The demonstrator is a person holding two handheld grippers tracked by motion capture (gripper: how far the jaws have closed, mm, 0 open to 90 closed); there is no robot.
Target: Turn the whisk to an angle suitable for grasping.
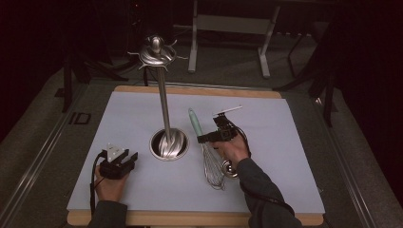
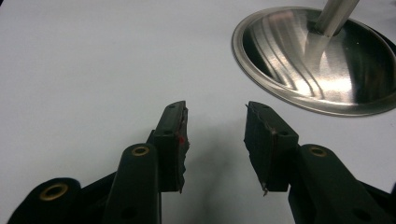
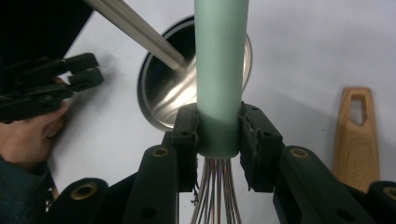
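A whisk with a mint-green handle (image 1: 194, 121) and a wire head (image 1: 214, 172) is lifted at a slant over the white mat, handle pointing away. My right gripper (image 1: 209, 137) is shut on the lower end of that handle (image 3: 220, 56), just above the wires, with the pads (image 3: 187, 135) pressing on both sides. A tall steel utensil stand has its round base (image 1: 168, 144) at mid-table and a hooked crown (image 1: 156, 52) on top. My left gripper (image 1: 127, 160) rests on the mat left of the base, open with nothing between its pads (image 2: 175, 135); the base (image 2: 322, 65) lies ahead to its right.
The white mat (image 1: 133, 114) covers a wooden board (image 1: 190, 218). A wooden utensil handle (image 3: 357, 135) lies on the mat by the right gripper. A shiny metal utensil (image 1: 230, 169) lies under the right hand. Dark floor and metal frame legs (image 1: 194, 42) stand beyond the table.
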